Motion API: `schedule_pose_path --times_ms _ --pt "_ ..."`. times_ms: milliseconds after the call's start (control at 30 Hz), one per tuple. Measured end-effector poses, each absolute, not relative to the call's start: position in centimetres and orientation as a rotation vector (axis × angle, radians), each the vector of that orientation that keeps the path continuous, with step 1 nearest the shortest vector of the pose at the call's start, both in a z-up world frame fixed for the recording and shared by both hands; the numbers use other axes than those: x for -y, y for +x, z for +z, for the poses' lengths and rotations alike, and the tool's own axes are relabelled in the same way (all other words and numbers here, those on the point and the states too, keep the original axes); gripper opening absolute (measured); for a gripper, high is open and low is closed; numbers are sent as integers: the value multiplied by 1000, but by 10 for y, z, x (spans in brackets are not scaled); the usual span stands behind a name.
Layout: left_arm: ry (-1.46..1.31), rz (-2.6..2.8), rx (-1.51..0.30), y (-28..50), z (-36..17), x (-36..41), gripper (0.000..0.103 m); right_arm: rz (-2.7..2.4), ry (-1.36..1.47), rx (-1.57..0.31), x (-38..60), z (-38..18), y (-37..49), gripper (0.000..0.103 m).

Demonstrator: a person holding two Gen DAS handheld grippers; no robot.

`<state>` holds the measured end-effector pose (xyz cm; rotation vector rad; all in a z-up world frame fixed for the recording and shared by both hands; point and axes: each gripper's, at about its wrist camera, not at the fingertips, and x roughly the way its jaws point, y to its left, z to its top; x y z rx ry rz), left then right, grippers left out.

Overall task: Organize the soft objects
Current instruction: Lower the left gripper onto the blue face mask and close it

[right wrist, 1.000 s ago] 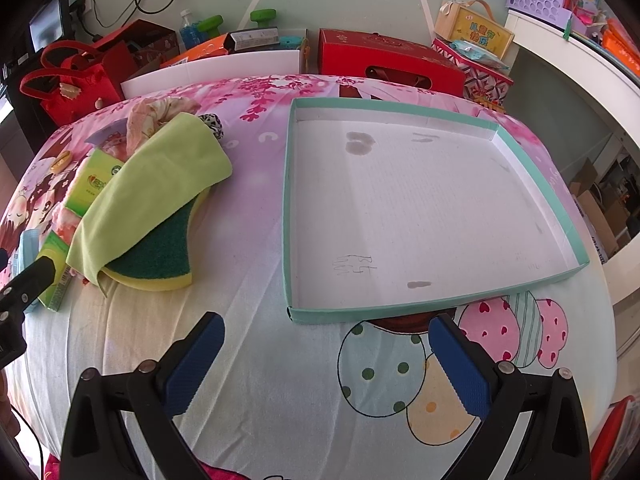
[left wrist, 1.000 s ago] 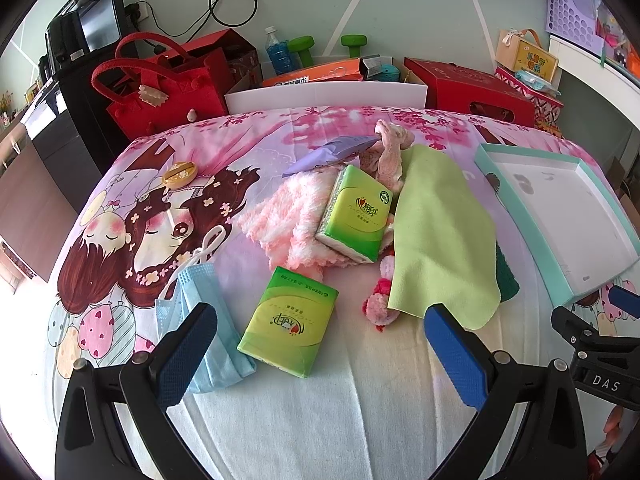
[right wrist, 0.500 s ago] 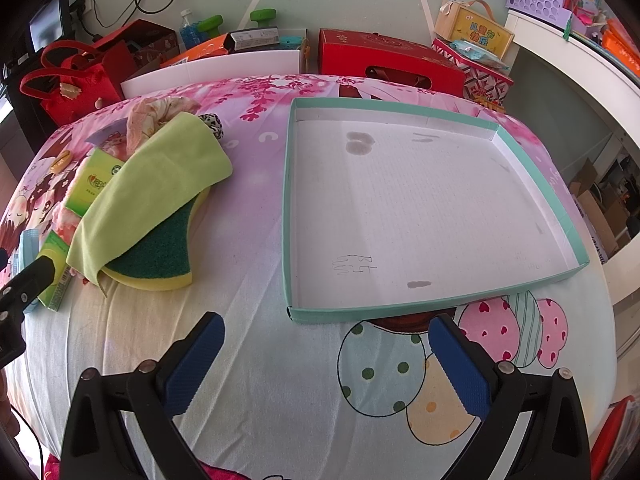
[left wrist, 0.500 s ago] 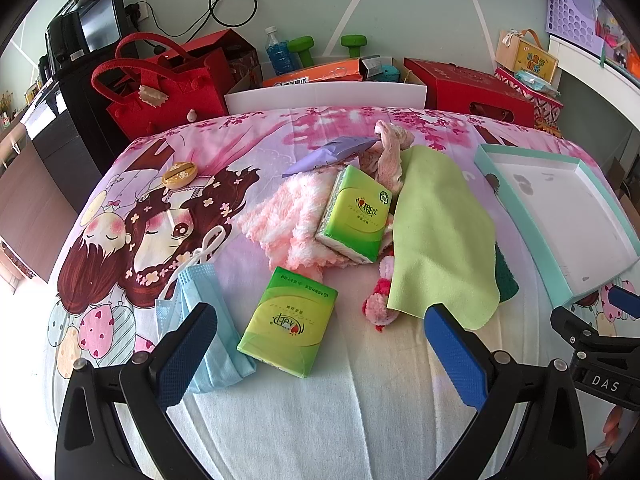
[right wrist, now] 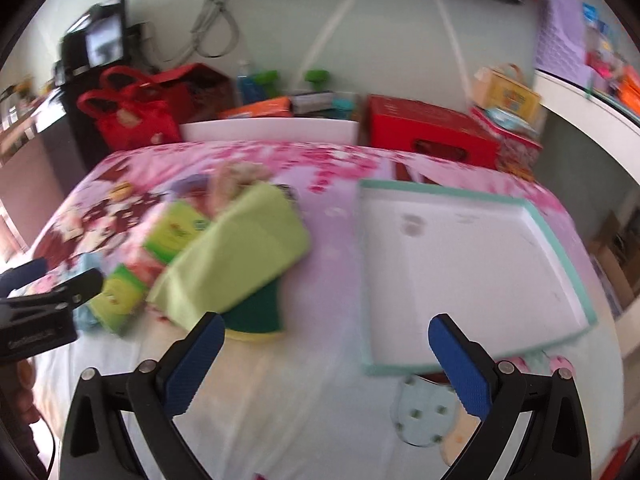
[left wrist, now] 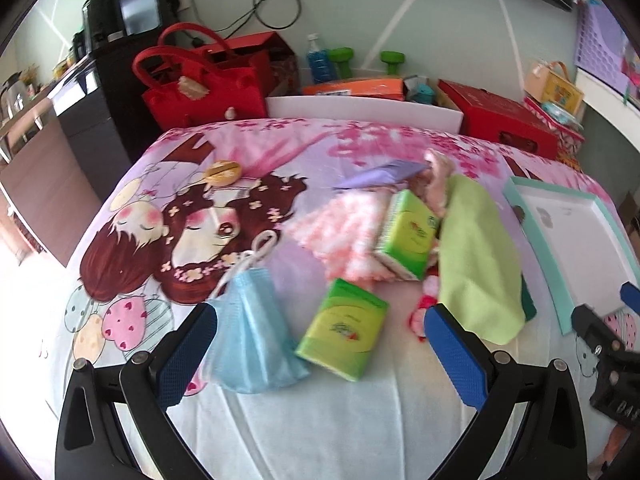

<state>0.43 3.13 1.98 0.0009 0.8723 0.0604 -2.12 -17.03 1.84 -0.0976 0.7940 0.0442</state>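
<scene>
Soft goods on cartoon bedspread [left wrist: 360, 420], both tools empty.
We log left gripper [left wrist: 320, 332] and right gripper [right wrist: 326, 332] spread wide, grasping nothing; blue mask [left wrist: 252, 332], tissue pack [left wrist: 344, 336] and green cloth [left wrist: 476, 256] lie left of the teal-rimmed tray [right wrist: 560, 236].

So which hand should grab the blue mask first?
Probably the left. The left tool is open with the blue mask right by its fingers. The right tool, also open, faces the tray and green cloth.
</scene>
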Motion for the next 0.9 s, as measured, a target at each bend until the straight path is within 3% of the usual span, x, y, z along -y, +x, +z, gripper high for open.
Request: schedule_pose_path --times_ms 600,633,733,833,900 --pt "-149 164 -945 16 -12 -96 102 259 -112 -833 96 15 10 100" --pt "-160 166 -945 17 -13 -99 101 274 -120 -836 90 14 10 100" --pt "-182 162 -960 20 -20 -104 83 294 -163 -842 73 9 10 99" --pt "-192 157 -989 24 -28 -107 78 300 -178 -852 65 6 11 99" --pt "-207 142 -1007 26 -33 -109 68 305 -185 -857 60 4 12 99"
